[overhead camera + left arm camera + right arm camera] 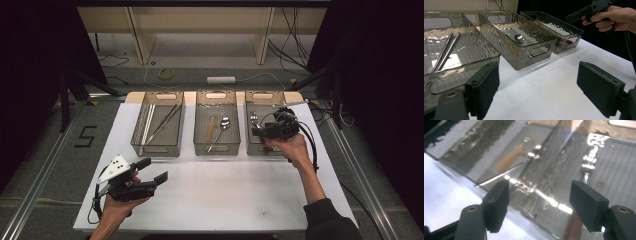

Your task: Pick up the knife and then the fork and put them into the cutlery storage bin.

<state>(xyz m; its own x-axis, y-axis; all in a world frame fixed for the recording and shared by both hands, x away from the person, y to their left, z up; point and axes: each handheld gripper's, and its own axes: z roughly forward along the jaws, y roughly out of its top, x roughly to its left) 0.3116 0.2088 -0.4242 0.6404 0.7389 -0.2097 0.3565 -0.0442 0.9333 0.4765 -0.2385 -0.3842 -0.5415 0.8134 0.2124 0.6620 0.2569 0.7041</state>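
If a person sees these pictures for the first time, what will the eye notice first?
Three clear bins stand in a row at the table's far side: the left bin holds chopsticks, the middle bin a spoon. The right tongs hang open over the right bin, above a fork.

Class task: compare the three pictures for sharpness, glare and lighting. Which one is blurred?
High view: sharp, white table bright, surroundings dark. Left gripper view: crisp, glints on the middle bin and spoon. Right gripper view: motion-blurred, glare streaks across the right bin and fork.
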